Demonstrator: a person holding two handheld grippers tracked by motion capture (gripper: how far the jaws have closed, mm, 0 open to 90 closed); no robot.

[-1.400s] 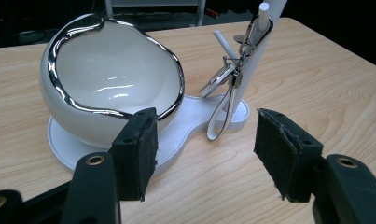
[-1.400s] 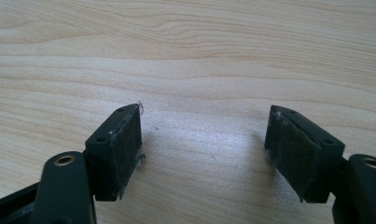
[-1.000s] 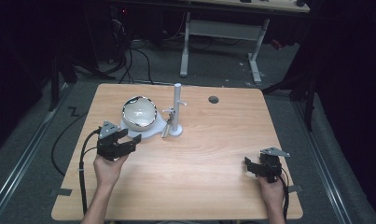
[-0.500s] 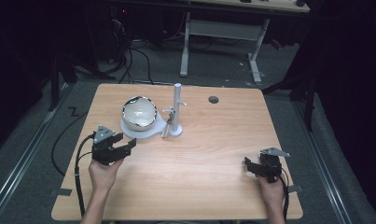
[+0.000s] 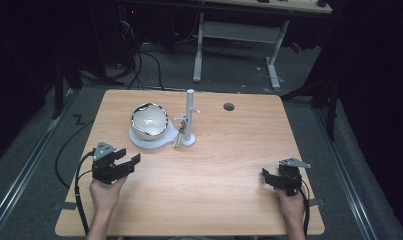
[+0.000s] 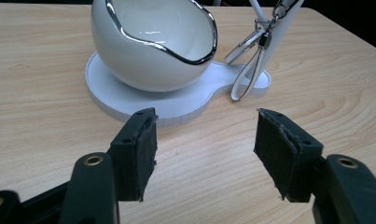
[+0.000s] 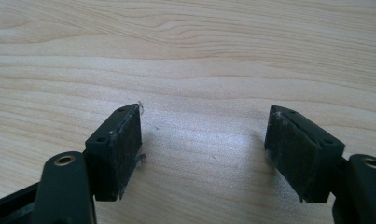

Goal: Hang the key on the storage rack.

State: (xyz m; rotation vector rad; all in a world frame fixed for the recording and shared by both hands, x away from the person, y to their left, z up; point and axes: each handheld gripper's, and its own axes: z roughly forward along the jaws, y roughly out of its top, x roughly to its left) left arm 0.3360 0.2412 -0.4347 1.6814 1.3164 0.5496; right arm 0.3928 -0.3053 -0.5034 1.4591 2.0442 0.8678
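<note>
Right gripper (image 7: pixel 204 154) sat low over bare wood-grain table (image 7: pixel 199 56), jaws spread wide, nothing between them. Pads (image 7: pixel 129 149) looked worn, a frayed bit on the left one.

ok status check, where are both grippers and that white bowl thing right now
Left gripper open, empty, near the bowl. Right gripper open, empty, over bare table. Bowl upright on its white stand; keyring hangs off the post. Nothing in the way.
</note>
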